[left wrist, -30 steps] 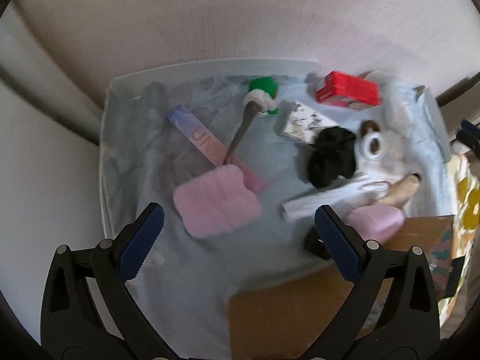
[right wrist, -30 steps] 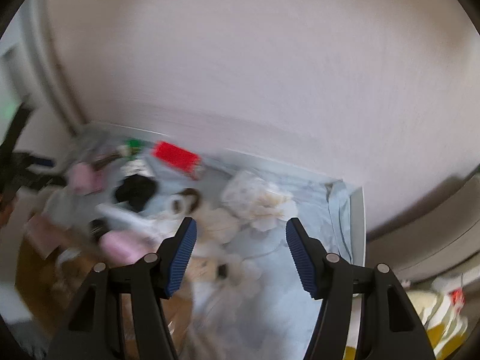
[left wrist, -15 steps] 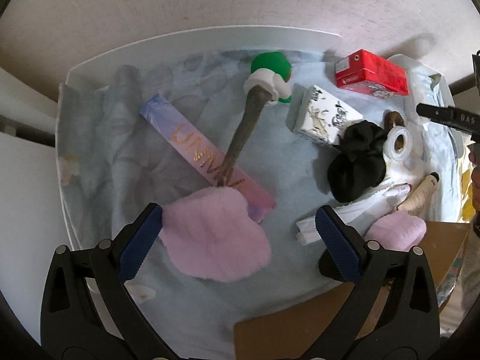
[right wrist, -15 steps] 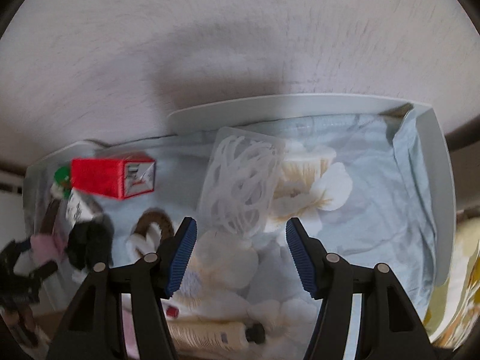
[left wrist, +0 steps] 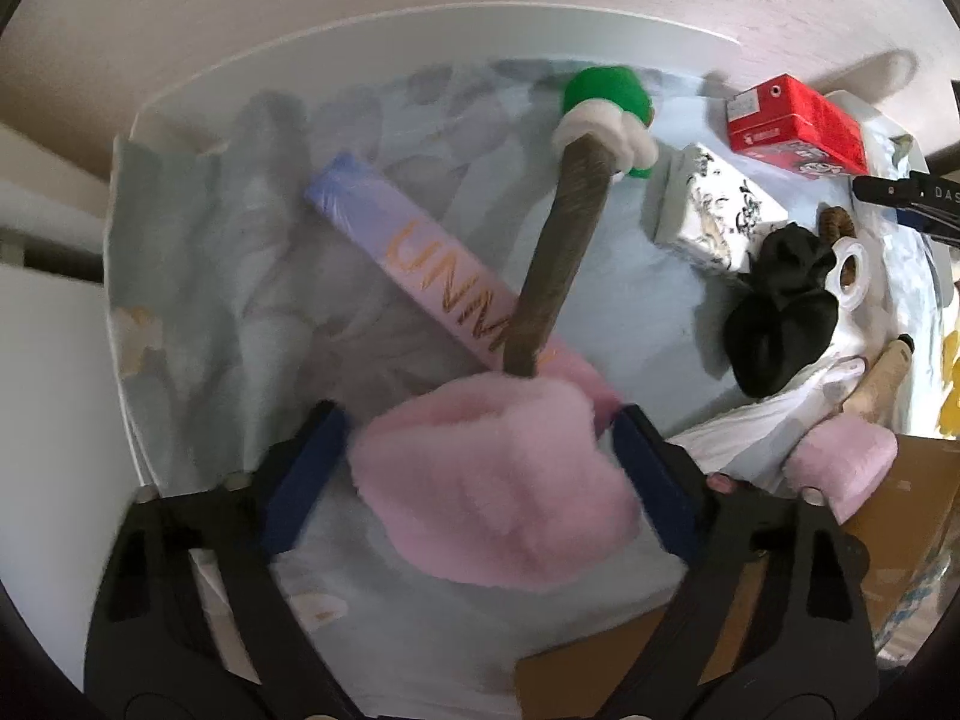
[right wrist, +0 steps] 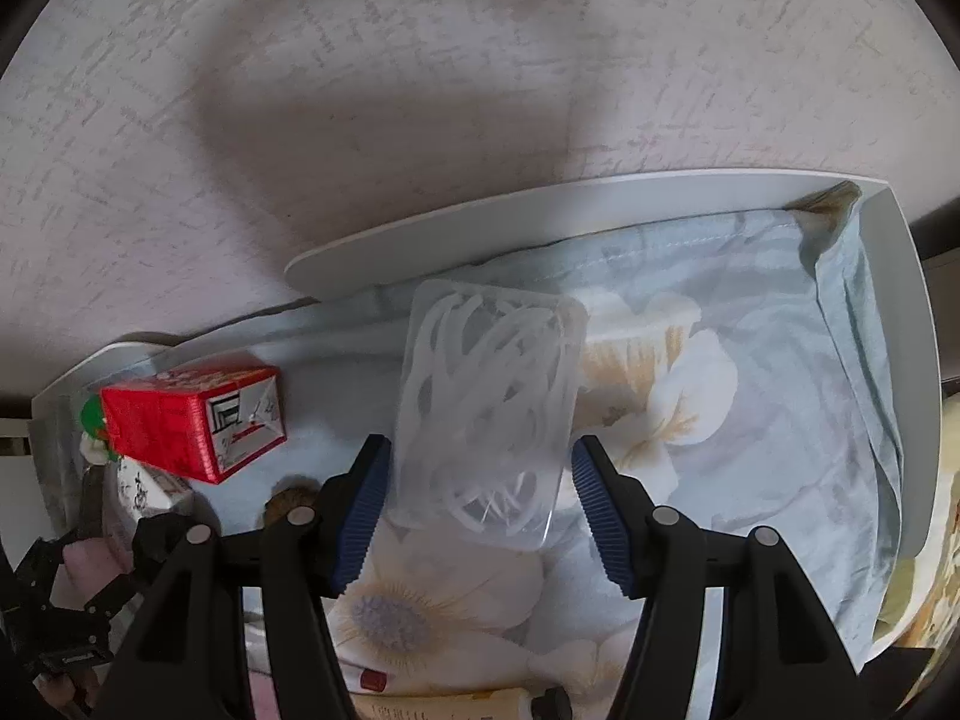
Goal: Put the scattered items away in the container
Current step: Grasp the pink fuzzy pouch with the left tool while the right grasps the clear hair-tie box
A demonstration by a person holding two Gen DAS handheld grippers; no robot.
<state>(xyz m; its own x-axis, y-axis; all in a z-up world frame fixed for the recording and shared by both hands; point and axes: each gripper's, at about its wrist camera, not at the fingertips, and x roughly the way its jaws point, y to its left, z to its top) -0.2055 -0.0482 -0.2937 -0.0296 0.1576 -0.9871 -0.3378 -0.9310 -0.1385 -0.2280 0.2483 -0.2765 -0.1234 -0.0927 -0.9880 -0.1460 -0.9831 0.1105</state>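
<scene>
— Closing in on the pink fluffy pad (left wrist: 498, 480) now: a second ago my left gripper (left wrist: 480, 468) hung higher with its jaws spread wide and the pad lay small ahead of them; now the pad fills the lower middle of the frame, between the blue pads, and the jaws are closing on it

— Is it gripped?

— Not that I can see; the left pad stands just clear of the fluff and the right one is at its edge. The brown stick with the green top (left wrist: 564, 240) ends right at the pad's upper edge, over the purple box (left wrist: 420, 264), so it may get nudged

— And the other hand?

— My right gripper (right wrist: 474, 510) has come down too, its jaws half apart, straddling the clear packet of white loops (right wrist: 486, 414) without touching it. Both things lie on the pale blue cloth (right wrist: 780, 420); the cardboard container (left wrist: 888, 516) shows at the lower right of the left view, so both pickups are about to begin
</scene>
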